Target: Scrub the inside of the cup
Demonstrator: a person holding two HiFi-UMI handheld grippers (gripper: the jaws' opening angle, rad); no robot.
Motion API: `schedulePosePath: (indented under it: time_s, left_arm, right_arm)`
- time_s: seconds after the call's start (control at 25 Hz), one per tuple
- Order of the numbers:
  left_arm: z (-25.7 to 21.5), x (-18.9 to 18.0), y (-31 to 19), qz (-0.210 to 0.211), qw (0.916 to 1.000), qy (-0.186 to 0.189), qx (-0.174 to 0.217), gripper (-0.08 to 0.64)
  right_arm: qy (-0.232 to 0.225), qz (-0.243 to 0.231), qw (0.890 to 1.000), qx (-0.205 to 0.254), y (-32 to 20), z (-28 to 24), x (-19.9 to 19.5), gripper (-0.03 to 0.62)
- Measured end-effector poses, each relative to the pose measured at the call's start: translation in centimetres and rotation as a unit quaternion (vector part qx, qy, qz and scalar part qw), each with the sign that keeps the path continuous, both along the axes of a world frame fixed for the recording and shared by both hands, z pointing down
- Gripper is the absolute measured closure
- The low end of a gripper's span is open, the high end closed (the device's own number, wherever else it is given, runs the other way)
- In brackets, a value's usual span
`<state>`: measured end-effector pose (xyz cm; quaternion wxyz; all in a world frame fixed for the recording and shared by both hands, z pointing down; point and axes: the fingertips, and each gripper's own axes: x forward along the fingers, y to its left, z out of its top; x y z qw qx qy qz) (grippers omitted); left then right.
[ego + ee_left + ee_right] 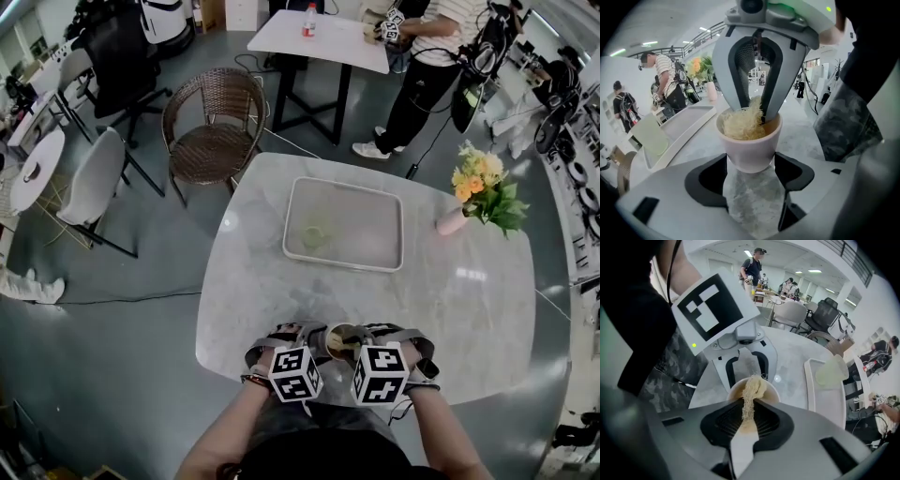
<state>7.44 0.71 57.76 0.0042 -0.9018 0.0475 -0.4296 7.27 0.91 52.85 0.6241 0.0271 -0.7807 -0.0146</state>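
The right gripper, pinched tight on a straw-coloured fibre scrubber, pushes it into the pale cup clasped by the left gripper at the head view's bottom centre, so scrubbing looks under way, unfinished.

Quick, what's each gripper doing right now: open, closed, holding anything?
Left gripper: closed on the cup.
Right gripper: closed on the scrubber, which dips into the cup.
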Motion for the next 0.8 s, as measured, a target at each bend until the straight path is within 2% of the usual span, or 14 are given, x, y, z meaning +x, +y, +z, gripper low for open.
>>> schedulePosePath:
  time_s: [0.32, 0.52, 0.64, 0.8]
  left_arm:
    - [0.0, -0.7, -0.3, 0.067, 0.9976, -0.01, -0.016, 0.253]
    - [0.3, -1.1, -0.6, 0.097, 0.9946, -0.023, -0.028, 0.281]
    - [0.3, -1.5, -1.2, 0.089, 0.9954, -0.026, -0.024, 0.296]
    - [-0.1, -1.9, -1.9, 0.041, 0.999, -0.006, -0.017, 0.286]
  right_arm:
    - [-0.008, -0.018, 1.0, -0.008, 0.5, -0.4, -0.3, 0.532]
    - [-0.016, -0.013, 1.0, -0.015, 0.5, -0.7, -0.4, 0.532]
    - [-0.03, 0.015, 0.999, -0.016, 0.1, -1.2, -0.4, 0.532]
    - [-0.042, 0.055, 0.998, -0.008, -1.1, -1.4, 0.1, 0.532]
